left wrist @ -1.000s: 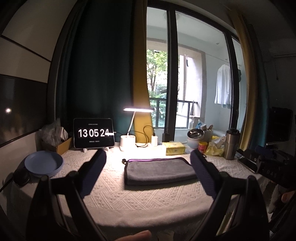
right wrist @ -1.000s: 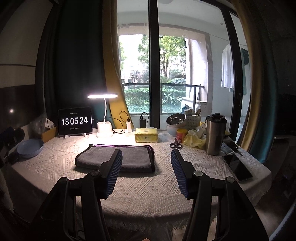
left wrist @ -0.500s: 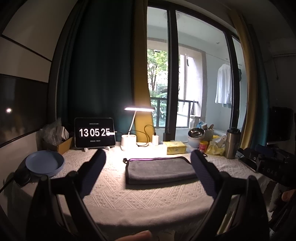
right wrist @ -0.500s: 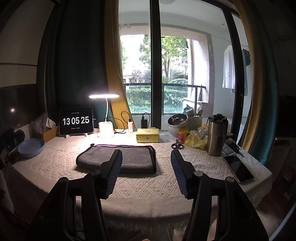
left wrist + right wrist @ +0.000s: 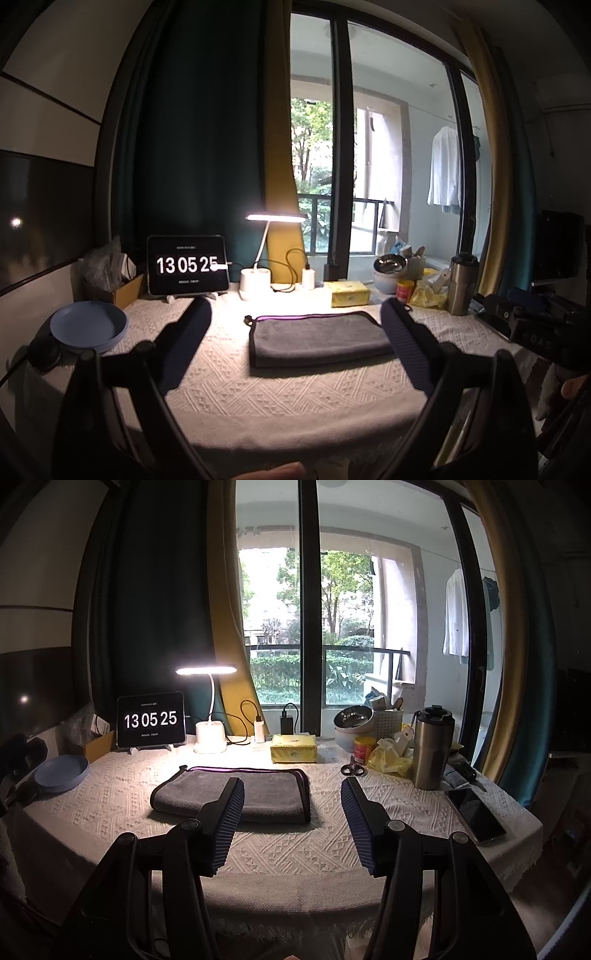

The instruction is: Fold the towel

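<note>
While you are holding both tools back from the table's near edge, your left gripper (image 5: 295, 325) is hanging with its jaws spread wide and gripping nothing, and your right gripper (image 5: 291, 805) is likewise released and empty. Going left to right, a blue plate (image 5: 88, 325) is sitting at the far left, a tablet clock (image 5: 150, 720) is leaning behind it, a lit desk lamp (image 5: 209, 734) is shining beside that, and the folded grey towel (image 5: 236, 794) is lying flat mid-table on the white tablecloth (image 5: 295, 849), with a yellow tissue box (image 5: 293, 748) just behind it. Only your right view is showing the scissors (image 5: 354, 768), the steel tumbler (image 5: 430, 747) and the phone (image 5: 476, 814) plainly.
</note>
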The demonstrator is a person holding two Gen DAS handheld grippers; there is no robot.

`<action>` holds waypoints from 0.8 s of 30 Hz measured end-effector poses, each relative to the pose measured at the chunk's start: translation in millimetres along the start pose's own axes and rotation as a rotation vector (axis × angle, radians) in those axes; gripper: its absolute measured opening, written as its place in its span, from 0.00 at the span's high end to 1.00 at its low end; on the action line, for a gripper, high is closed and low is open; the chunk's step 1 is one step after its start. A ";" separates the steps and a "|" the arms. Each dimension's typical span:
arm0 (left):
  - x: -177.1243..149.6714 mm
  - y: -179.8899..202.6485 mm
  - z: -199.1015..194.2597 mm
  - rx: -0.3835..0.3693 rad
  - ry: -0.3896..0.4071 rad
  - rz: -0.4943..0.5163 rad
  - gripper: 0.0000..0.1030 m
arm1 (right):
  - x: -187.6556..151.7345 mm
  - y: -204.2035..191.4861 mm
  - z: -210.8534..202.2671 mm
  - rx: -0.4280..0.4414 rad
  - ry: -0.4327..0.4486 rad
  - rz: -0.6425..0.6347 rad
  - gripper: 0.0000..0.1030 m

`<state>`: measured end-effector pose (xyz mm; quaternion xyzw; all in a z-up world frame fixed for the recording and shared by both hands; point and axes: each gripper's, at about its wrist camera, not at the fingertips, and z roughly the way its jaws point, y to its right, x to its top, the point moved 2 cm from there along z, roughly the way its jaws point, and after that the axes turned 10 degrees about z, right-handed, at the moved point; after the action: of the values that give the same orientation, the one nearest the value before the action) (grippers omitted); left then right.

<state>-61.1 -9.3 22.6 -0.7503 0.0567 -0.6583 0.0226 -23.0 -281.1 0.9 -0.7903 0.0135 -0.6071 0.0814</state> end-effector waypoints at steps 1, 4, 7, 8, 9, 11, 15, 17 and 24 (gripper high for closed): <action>-0.3 0.3 0.0 0.000 -0.001 0.000 0.09 | -0.3 0.6 -0.2 0.000 0.000 -0.001 0.44; -0.3 0.6 0.0 -0.001 -0.001 0.000 0.09 | -0.9 1.5 -0.4 -0.001 0.000 0.000 0.44; -0.4 0.7 0.0 -0.001 0.000 0.000 0.09 | -0.8 1.5 -0.4 -0.001 0.000 0.001 0.44; -0.4 0.6 0.0 -0.001 -0.001 0.000 0.09 | -0.7 1.4 -0.4 0.000 0.000 0.001 0.44; -0.4 0.4 0.0 -0.001 -0.001 0.000 0.09 | -0.9 1.7 -0.5 -0.001 0.000 0.001 0.44; -0.5 0.6 -0.1 -0.001 -0.001 0.000 0.09 | -0.7 1.5 -0.4 0.000 -0.001 0.000 0.44; -0.6 1.0 -0.1 0.000 -0.001 0.001 0.09 | -1.1 2.0 -0.5 0.000 -0.001 -0.002 0.44; -0.5 0.8 -0.4 0.000 -0.001 0.001 0.09 | -1.7 2.8 -0.2 0.000 -0.004 -0.002 0.44; -0.5 0.9 -0.3 -0.002 0.000 0.001 0.09 | -1.7 2.9 -0.1 0.000 -0.004 -0.002 0.44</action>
<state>-61.5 -10.1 22.1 -0.7502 0.0576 -0.6583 0.0222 -23.3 -283.7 -1.1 -0.7915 0.0126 -0.6057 0.0807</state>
